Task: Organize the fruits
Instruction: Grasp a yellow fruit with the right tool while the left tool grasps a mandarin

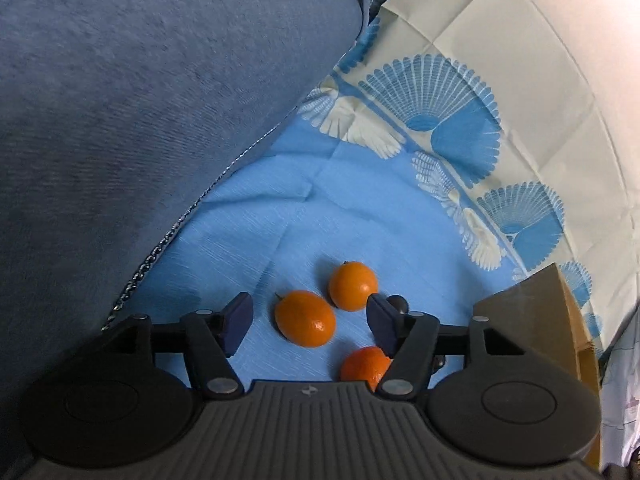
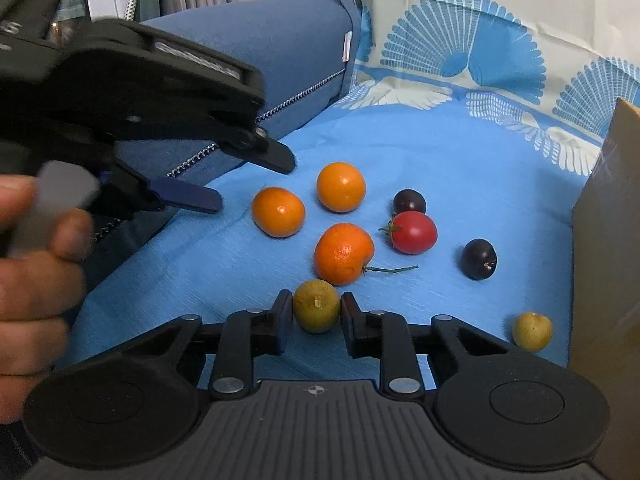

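Three oranges (image 2: 341, 187), two dark plums (image 2: 479, 259), one red tomato (image 2: 414, 232) and two yellow-green fruits lie loose on my blue cloth (image 2: 460, 160); a brown cardboard box (image 2: 608, 240) at the right edge hides its inside. My right gripper (image 2: 316, 314) pinches one yellow-green fruit (image 2: 316, 311) on the cloth. My left gripper (image 1: 308, 320) stands spread around an orange (image 1: 305, 323), pads apart from it.

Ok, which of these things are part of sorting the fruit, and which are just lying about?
Part of the job:
three oranges
red tomato
two dark plums
two green-yellow fruits, one between the right gripper pads

Just there:
blue cushion
patterned cloth
cardboard box
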`<state>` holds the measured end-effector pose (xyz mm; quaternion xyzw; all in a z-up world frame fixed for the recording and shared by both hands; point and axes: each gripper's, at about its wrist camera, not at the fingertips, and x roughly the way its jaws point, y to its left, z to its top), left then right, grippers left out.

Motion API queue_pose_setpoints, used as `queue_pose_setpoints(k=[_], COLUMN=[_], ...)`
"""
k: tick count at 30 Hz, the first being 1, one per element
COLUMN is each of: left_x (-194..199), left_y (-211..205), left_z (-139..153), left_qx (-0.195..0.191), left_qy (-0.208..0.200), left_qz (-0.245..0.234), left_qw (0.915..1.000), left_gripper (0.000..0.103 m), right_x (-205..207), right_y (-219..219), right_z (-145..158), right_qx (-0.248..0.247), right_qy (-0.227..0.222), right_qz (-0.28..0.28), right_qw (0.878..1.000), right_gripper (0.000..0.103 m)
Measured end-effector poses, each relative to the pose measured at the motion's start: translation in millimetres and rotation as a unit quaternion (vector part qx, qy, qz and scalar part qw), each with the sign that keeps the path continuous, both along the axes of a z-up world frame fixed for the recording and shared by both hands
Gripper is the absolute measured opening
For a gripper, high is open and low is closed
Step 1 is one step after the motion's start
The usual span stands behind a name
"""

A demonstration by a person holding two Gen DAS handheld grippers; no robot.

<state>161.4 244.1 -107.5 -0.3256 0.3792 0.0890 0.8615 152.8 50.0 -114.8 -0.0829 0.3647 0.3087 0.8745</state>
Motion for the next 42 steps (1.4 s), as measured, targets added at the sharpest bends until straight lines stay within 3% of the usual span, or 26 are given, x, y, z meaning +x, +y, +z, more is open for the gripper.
queue_pose_setpoints(k=[7, 12, 14, 16, 17, 26, 29, 33, 35, 39, 42], left_x=[10.0, 19.3, 21.3, 22.7, 22.1, -10.1, -17.8, -27.7, -34.2, -37.1, -35.6], left_y=[-6.8, -19.3, -23.1, -27.8, -28.5, -23.4, -31.9, -51.3, -56.0, -56.1, -61.4], left_z=[-10.3, -13.8, -15.2, -15.3, -14.9, 12.3, 21.8, 28.8, 29.8, 22.6, 14.8], left_qx=[0.015, 0.049, 0.066, 0.088, 0.089, 0.097, 0.118, 0.169, 0.179, 0.146, 0.113], left_qy=[0.017, 0.028, 0.026, 0.032, 0.028, 0.005, 0.028, 0.057, 0.063, 0.096, 0.126], left_qz=[0.002, -0.009, -0.011, -0.011, -0.014, -0.004, -0.042, -0.112, -0.124, -0.15, -0.194], left_qw=[0.9997, 0.9984, 0.9974, 0.9956, 0.9955, 0.9953, 0.9917, 0.9777, 0.9741, 0.9731, 0.9664], left_gripper=[0.069, 0.069, 0.065, 0.047, 0.044, 0.044, 0.044, 0.044, 0.044, 0.044, 0.044], right_x=[-15.7, -34.3, -47.5, -60.1, -67.6, -73.7, -69.8, -69.8, -70.0, -70.6, -67.9], right_y=[-10.8, -24.7, -32.4, -40.3, -44.6, -56.0, -52.4, -46.8, -45.8, -44.2, -44.5], right_z=[25.0, 37.7, 45.6, 52.7, 56.5, 57.2, 50.9, 41.3, 37.3, 29.5, 20.1], right_qx=[-0.025, -0.049, -0.049, -0.045, -0.046, -0.048, -0.052, -0.065, -0.069, -0.084, -0.099], right_qy=[-0.013, -0.009, -0.012, -0.013, -0.015, -0.004, 0.006, 0.016, 0.023, 0.031, 0.038], right_qz=[-0.003, 0.003, 0.008, 0.012, 0.013, -0.023, -0.028, -0.029, -0.031, -0.028, -0.035], right_qw=[1.0, 0.999, 0.999, 0.999, 0.999, 0.999, 0.998, 0.997, 0.997, 0.996, 0.994], right_gripper=[0.027, 0.027, 0.027, 0.027, 0.027, 0.027, 0.027, 0.027, 0.027, 0.027, 0.027])
